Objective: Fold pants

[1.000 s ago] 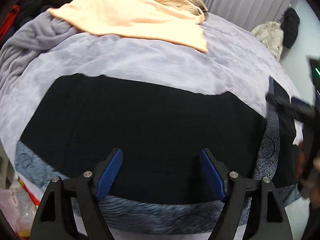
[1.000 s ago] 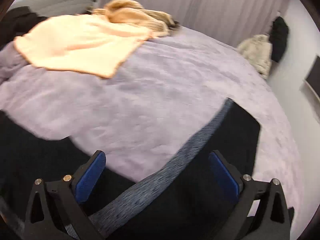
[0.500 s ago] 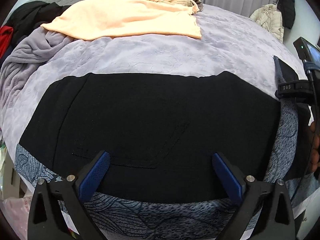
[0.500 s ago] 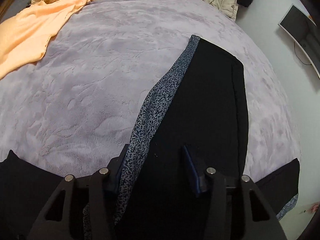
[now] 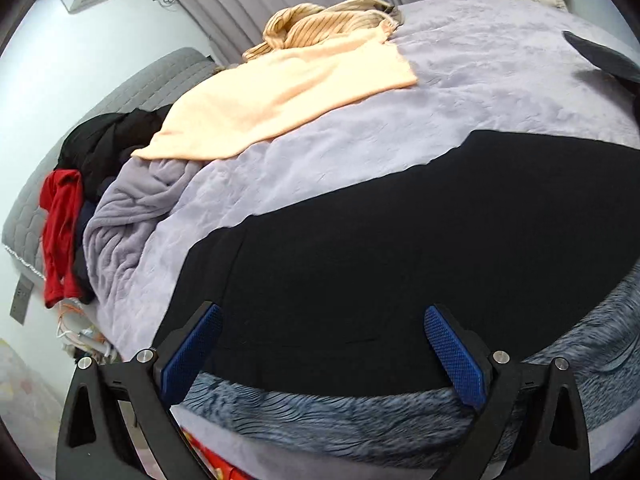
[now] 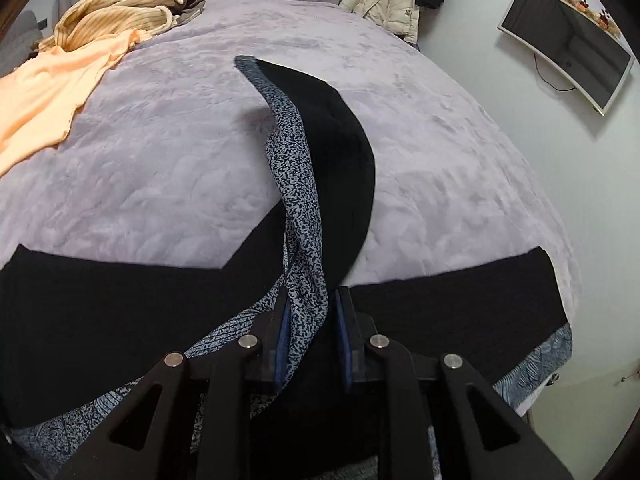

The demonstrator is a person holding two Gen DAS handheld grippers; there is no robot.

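Two tools: left released, right closing on pants beside orange cloth.

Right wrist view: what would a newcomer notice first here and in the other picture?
The right gripper is closing on a raised strip of the black pants, whose speckled blue lining shows, mid-bed. In the left wrist view, the left gripper stands open over flat black fabric; a peach cloth lies behind on the lilac blanket.
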